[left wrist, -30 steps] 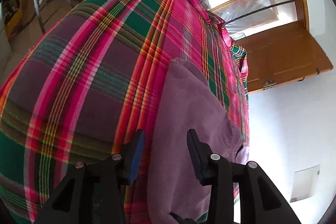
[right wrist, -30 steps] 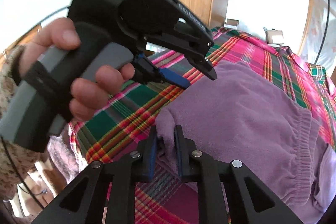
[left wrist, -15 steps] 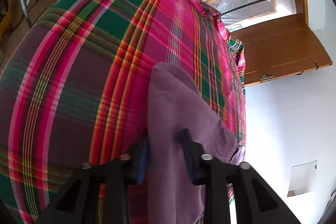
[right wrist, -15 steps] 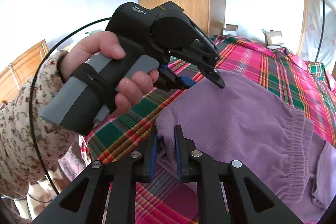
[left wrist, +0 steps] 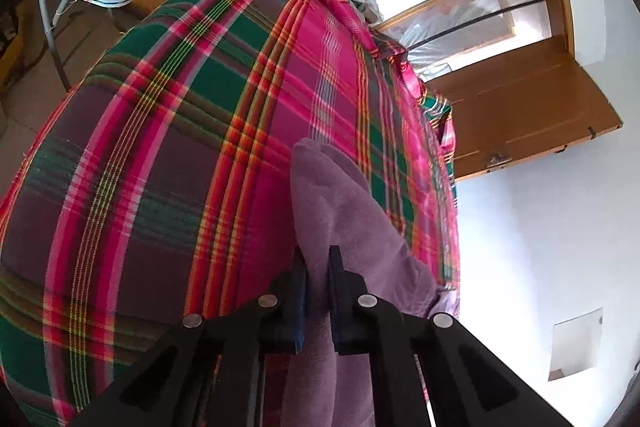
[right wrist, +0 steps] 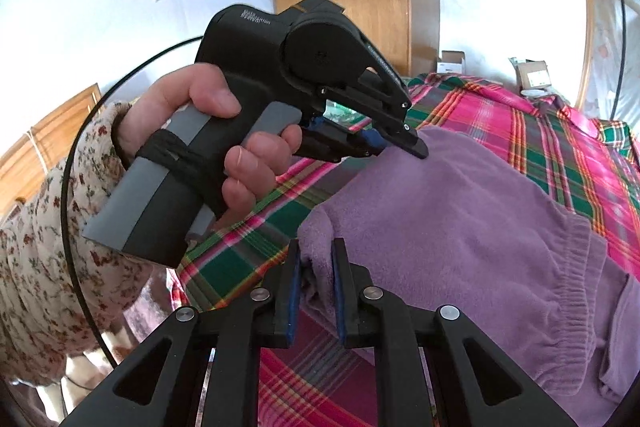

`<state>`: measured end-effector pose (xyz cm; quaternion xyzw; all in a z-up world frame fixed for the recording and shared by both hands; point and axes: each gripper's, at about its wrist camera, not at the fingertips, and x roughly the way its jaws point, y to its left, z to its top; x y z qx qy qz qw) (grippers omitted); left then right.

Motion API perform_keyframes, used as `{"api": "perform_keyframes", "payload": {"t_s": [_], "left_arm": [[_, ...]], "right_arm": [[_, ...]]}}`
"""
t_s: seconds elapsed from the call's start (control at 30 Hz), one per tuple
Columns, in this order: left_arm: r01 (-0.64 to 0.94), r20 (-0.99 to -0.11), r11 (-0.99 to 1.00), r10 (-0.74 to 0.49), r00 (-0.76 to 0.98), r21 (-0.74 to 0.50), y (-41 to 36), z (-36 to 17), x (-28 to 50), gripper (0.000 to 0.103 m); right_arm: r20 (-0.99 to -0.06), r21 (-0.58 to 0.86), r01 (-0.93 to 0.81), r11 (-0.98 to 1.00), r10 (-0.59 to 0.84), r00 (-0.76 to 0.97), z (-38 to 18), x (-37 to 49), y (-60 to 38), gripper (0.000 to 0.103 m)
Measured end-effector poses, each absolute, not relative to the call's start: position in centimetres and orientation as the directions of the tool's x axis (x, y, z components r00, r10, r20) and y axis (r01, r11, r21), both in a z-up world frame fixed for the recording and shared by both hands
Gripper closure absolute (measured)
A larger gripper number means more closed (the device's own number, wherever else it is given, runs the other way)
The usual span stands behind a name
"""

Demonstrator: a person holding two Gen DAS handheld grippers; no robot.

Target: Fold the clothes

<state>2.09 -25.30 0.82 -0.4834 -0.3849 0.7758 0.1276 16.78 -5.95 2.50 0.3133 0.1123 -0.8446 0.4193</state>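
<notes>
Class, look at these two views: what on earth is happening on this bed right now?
A person is folding a purple fleece garment spread on a red-and-green plaid bedspread, using two handheld grippers. The right gripper is shut on one edge of the fabric. The left gripper, held in a hand with a floral sleeve, is shut on another edge. Both ends are pinched; no fold is finished yet.
</notes>
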Motion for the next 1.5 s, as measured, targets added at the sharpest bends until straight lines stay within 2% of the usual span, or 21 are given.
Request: {"api": "perform_keyframes", "payload": {"t_s": [0.13, 0.4, 1.1, 1.5], "left_arm": [[0.189, -0.663, -0.675, 0.562, -0.495, -0.713, -25.1, 0.3, 2.3, 0.094], [0.154, -0.656, -0.695, 0.547, -0.519, -0.702, -24.1, 3.0, 2.6, 0.094], [-0.032, -0.538, -0.684, 0.601, -0.591, -0.729, -15.4, 12.9, 2.5, 0.093], [-0.123, -0.547, -0.708, 0.632, -0.549, -0.696, -8.1, 15.1, 1.1, 0.093]], "right_arm": [[-0.639, 0.101, 0.78, -0.618, -0.641, -0.425, 1.9, 16.5, -5.9, 0.089], [-0.592, 0.111, 0.779, -0.617, -0.67, -0.447, 3.7, 17.1, -4.6, 0.089], [-0.375, 0.124, 0.715, -0.688, -0.7, -0.608, 12.0, 19.0, 4.0, 0.089], [-0.296, 0.153, 0.651, -0.744, -0.663, -0.688, 14.0, 18.6, 9.6, 0.089]]}}
